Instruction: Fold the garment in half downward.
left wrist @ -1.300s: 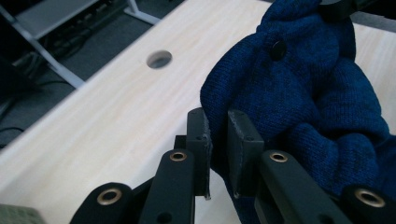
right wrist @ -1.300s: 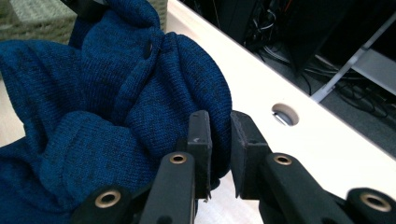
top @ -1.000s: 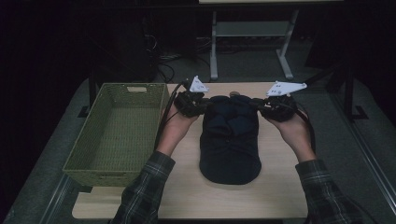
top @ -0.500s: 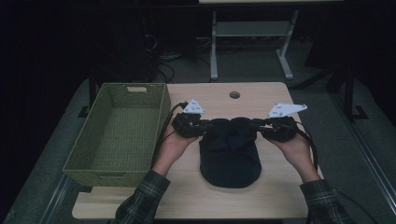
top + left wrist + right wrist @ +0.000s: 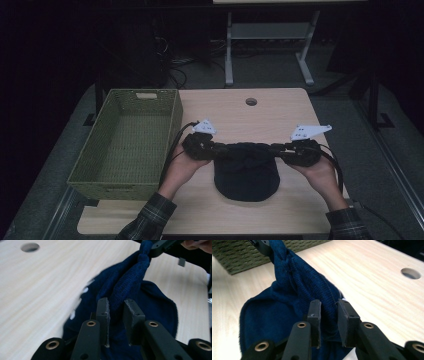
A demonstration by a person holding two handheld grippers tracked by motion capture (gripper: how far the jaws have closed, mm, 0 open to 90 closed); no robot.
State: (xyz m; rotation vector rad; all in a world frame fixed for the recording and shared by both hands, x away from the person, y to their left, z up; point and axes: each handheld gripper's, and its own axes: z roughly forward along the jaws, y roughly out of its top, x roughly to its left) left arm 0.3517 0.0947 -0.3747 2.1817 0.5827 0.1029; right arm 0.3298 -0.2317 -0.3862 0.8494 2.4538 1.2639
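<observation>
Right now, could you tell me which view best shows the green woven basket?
The high view: the green woven basket appears whole there, open-topped, left of the dark blue knit garment on the table. The right gripper view catches just a strip of its wall at the top.

Navy blue knit garment (image 5: 246, 172), olive-green woven basket (image 5: 125, 142), pale wood-grain table (image 5: 260, 115), plaid sleeves (image 5: 147, 222)

Dim lab or studio: pale worktable (image 5: 235, 112), floor cables (image 5: 175, 62), metal stand (image 5: 270, 35).
</observation>
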